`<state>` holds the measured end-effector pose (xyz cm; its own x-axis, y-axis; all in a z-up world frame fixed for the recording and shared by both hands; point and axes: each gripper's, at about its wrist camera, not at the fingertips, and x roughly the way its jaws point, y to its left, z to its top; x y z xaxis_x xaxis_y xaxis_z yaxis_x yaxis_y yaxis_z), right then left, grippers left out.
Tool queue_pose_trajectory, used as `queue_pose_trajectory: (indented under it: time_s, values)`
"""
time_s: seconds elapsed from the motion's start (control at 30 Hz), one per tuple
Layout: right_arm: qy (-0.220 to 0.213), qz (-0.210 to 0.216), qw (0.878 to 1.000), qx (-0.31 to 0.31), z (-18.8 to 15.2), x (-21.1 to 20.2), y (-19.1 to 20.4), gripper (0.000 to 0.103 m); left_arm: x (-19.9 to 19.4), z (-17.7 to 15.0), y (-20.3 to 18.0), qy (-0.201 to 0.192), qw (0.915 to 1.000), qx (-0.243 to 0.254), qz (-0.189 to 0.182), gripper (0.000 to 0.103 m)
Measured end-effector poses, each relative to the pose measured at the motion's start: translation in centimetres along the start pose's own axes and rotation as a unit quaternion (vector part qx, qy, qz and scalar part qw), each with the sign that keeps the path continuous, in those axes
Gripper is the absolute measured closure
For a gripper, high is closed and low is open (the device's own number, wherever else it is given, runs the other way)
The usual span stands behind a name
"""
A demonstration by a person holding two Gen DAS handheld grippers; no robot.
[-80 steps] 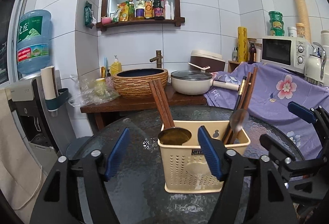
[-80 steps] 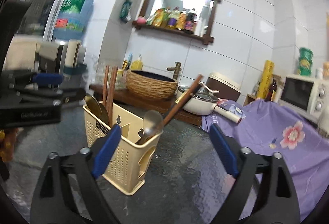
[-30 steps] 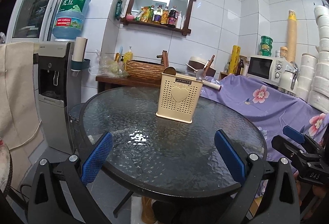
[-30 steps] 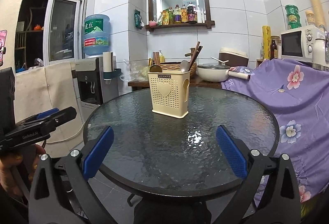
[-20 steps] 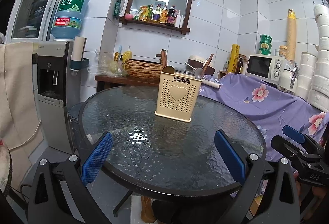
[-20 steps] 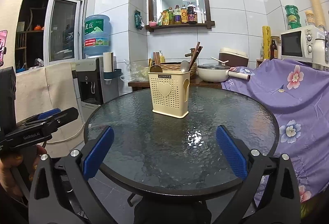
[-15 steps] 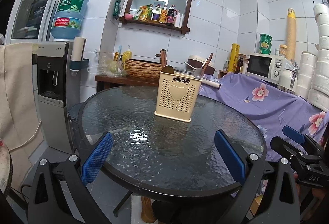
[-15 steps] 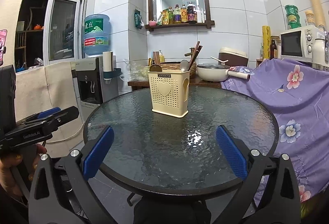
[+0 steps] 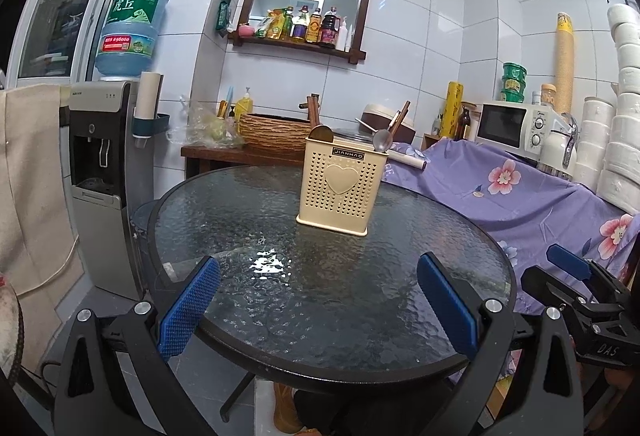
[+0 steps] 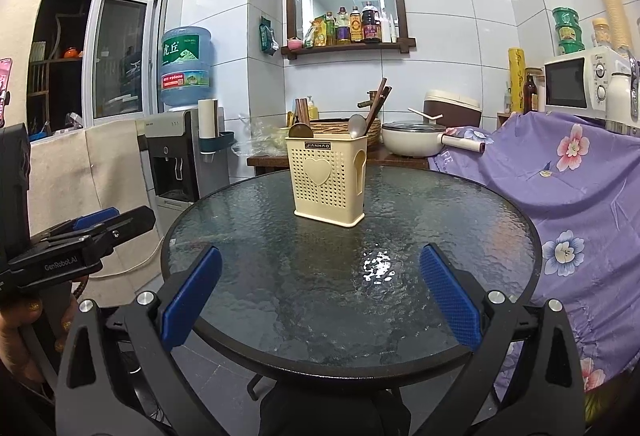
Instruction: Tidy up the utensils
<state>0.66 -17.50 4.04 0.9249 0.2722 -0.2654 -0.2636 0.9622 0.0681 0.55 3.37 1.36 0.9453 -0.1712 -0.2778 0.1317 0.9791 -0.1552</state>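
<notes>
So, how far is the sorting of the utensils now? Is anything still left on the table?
It looks finished. The two spoons and the chopsticks stand in the cream utensil holder, with nothing else lying on the glass table. Nothing is in hand: the left gripper and right gripper are both open and empty, back from the holder. No loose utensils are visible.

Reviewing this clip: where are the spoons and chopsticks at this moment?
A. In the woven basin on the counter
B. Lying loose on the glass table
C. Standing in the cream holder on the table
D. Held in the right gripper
C: the spoons and chopsticks stick up out of the cream holder on the glass table, while both grippers are open and hold nothing.
</notes>
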Motion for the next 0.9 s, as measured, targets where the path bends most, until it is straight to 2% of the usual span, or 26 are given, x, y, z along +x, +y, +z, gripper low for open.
queue_pose_trajectory:
  time_s: [0.9]
  values:
    - [0.003,-0.011,1.0,0.003,0.3,0.2,-0.6,0.006,1.0,0.2,-1.9,0.02,0.9989,0.038,0.019,0.006]
